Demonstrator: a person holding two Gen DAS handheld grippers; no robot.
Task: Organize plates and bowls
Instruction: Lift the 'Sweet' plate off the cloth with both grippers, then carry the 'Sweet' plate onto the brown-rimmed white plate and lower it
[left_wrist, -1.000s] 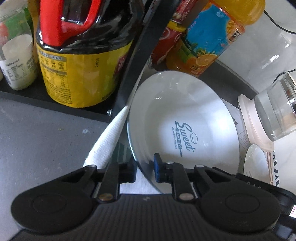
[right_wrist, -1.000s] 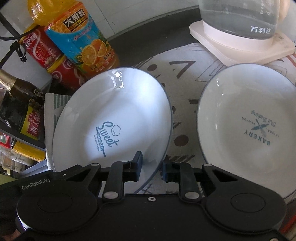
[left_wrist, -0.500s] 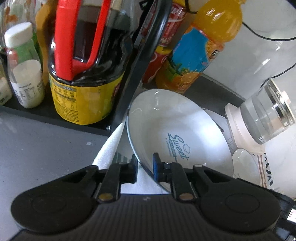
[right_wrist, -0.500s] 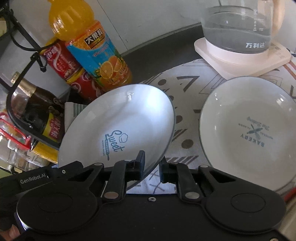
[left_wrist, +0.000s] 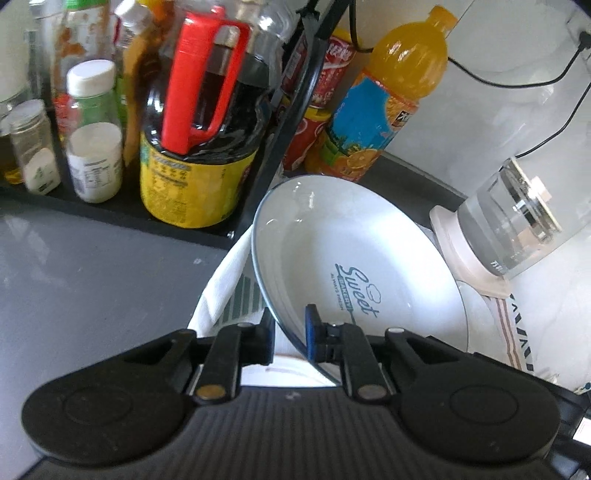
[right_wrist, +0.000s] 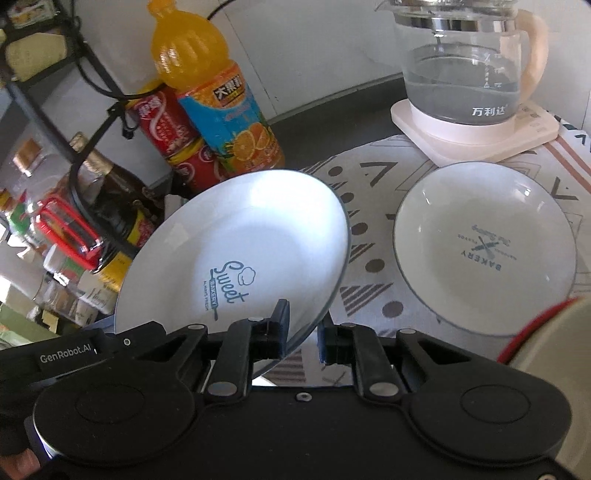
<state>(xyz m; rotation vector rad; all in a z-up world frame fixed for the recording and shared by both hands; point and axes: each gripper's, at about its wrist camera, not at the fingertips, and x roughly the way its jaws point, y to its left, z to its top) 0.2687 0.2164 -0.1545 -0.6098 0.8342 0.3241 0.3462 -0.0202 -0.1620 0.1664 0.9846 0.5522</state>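
Both grippers, left (left_wrist: 289, 330) and right (right_wrist: 302, 328), have their jaws clenched on opposite rims of the Sweet plate (right_wrist: 236, 254), held tilted; the Bakery plate (right_wrist: 484, 251) lies flat beyond the right jaws, that hand nearer.

Both grippers, left (left_wrist: 289, 334) and right (right_wrist: 303, 334), clamp tight (angled downward).

You are looking at an orange juice bottle (right_wrist: 218, 99) standing in the upper left of the right wrist view, with red cans (right_wrist: 173, 140) leaning just beside it. A glass kettle (right_wrist: 465, 70) is sitting on its pale base (right_wrist: 476, 136) at the upper right, on a patterned cloth (right_wrist: 373, 206). In the left wrist view's upper left, a dark sauce jug (left_wrist: 199, 147) with a red handle is standing on a black rack (left_wrist: 110, 214) beside a white-capped bottle (left_wrist: 94, 136).
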